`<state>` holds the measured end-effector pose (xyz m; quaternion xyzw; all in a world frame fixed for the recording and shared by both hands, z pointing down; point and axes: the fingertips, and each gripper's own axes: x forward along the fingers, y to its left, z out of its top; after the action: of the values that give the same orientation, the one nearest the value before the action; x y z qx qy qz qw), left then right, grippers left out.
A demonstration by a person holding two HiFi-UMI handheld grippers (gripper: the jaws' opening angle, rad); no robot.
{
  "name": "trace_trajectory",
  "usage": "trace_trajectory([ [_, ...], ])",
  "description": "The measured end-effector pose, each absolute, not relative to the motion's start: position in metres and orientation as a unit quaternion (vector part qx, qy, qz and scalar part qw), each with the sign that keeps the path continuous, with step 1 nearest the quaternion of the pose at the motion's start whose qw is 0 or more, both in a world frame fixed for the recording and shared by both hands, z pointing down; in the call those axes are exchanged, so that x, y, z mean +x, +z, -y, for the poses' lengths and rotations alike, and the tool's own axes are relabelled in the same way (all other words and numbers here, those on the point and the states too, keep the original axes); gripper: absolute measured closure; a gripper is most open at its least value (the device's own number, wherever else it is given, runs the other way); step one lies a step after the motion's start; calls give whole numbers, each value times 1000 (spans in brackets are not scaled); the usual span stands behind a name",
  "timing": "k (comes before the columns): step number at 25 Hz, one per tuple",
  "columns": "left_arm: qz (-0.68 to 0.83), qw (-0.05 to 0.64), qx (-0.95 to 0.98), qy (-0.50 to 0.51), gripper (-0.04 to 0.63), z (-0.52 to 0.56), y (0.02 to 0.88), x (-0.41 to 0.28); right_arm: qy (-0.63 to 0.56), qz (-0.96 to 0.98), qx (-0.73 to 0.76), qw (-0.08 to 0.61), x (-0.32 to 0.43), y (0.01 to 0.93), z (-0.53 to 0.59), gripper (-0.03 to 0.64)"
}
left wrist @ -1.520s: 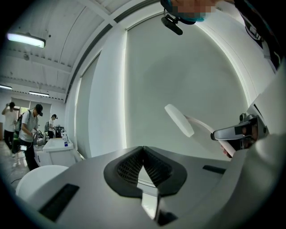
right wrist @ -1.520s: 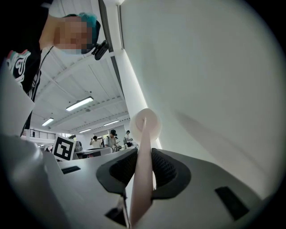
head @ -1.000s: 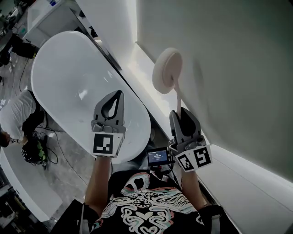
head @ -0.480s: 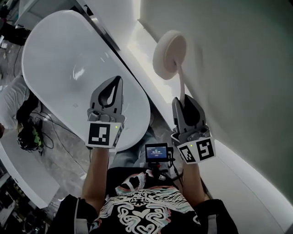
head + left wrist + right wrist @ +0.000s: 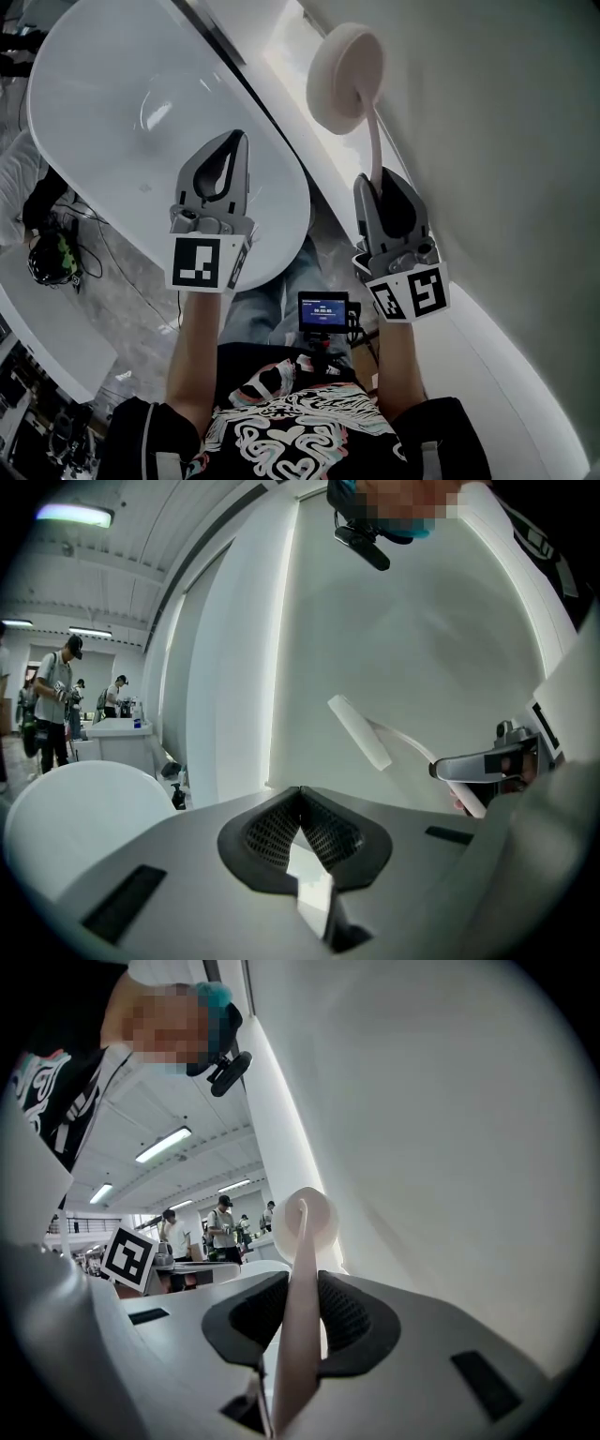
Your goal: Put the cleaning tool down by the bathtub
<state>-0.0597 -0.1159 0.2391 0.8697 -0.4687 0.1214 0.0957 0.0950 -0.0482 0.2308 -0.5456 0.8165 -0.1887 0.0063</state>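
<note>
My right tongs (image 5: 380, 183) are clenched on the thin, pale pink handle (image 5: 298, 1335) of the cleaning tool (image 5: 345, 77). The handle rises straight ahead of the jaws to a round, flat, cream pad, held in the air. My left tongs (image 5: 239, 141) are closed tip to tip and hold nothing. Below the left tongs lies the bathtub (image 5: 112, 122): oval, white and glossy, with a smooth rounded rim. A plain matte grey wall (image 5: 506, 141) stands close on the right of the right tongs. A narrow white ledge (image 5: 281, 80) runs between tub and wall.
</note>
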Motion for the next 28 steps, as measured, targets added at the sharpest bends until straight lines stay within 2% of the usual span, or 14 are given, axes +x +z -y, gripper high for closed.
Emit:
trace_trajectory([
  [28,480,139,848,177,580,118,419,-70,-239,-820,-517,-56,84,415,58,500],
])
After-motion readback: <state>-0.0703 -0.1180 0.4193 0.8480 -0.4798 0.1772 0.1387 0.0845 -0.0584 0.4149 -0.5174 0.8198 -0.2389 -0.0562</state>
